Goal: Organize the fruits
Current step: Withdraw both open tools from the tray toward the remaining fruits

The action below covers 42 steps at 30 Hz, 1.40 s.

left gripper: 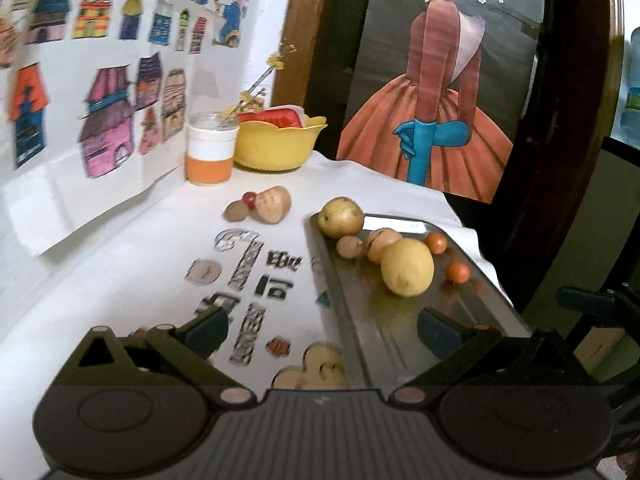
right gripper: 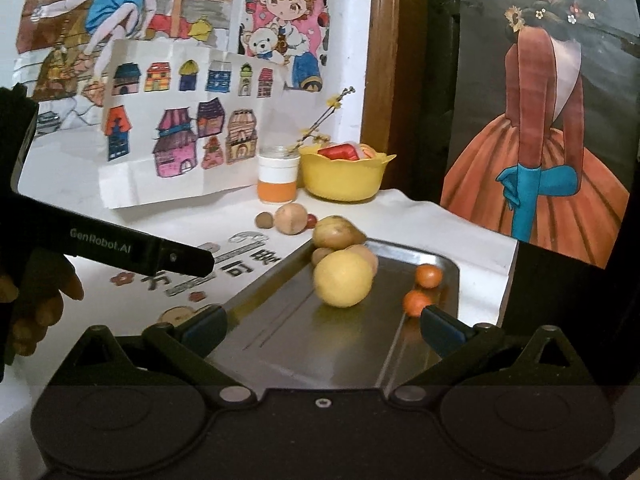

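A small, dim corner dressed in drawings, as I see it through both wrist cameras.

I look across a table under a white cloth (left gripper: pixel 120 264) printed with dark characters and small stickers, pushed against a white wall (right gripper: pixel 352 40). A sheet of coloured house drawings (right gripper: pixel 180 132) leans there, with cartoon posters (right gripper: pixel 280 20) pinned above it. At the back stand a yellow bowl (left gripper: pixel 276 144) and a white-and-orange jar (left gripper: pixel 210 152) holding thin yellow-flowered twigs. To the right a dark wooden frame (left gripper: pixel 292 32) borders a painting of a figure in an orange skirt (left gripper: pixel 432 120). Past it I catch something pale blue, perhaps a water bottle (left gripper: pixel 632 92); the blur leaves me unsure.
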Available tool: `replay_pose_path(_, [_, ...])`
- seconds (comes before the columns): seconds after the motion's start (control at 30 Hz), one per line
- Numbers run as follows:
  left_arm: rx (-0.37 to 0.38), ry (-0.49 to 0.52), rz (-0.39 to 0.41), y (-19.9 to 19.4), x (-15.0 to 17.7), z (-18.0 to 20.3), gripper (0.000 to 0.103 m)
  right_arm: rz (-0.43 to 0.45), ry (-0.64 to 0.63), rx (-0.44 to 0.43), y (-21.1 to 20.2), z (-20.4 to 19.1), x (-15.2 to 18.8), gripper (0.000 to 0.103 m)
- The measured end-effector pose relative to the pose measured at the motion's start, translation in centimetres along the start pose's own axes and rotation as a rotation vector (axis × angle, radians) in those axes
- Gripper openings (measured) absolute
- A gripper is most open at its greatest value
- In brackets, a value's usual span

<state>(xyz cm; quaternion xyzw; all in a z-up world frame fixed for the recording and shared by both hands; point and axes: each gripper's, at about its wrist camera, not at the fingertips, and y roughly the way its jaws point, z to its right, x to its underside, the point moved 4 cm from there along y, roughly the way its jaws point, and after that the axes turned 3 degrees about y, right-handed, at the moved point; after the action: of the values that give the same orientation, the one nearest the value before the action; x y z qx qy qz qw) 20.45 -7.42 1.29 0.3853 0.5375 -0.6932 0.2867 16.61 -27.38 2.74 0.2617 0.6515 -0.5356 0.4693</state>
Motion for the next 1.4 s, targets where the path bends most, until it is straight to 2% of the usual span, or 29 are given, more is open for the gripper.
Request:
replay_pose_path(0.23, [-0.036,-0.025,-0.029,-3.4,2.4,-1.5,0.103,-0.042,0.012,-0.011,-2.7,-2.9,1.0,0.102])
replay_pose_path(0.47, [-0.075,-0.076,-0.048,-6.4,4.8,-3.5,0.103,-0.075,0.092,-0.022,-4.9,-5.4,2.0,0.102])
replay_pose_path(0.7, [-0.119,-0.107,-0.062,-8.5,6.6,-5.7,0.103,-0.109,0.11,-0.06,-5.8,-8.3,2.5,0.102])
replay_pose_path(1.1, [-0.181,-0.187,-0.055,-10.8,7.8,-10.8,0.103,-0.135,0.04,-0.056,-5.4,-12.1,0.5,0.102])
replay_pose_path(1.4, [-0.21,-0.172,-0.027,-11.4,5.7,-13.0,0.103,-0.145,-0.027,-0.076,-4.0,-13.4,-3.1,0.102])
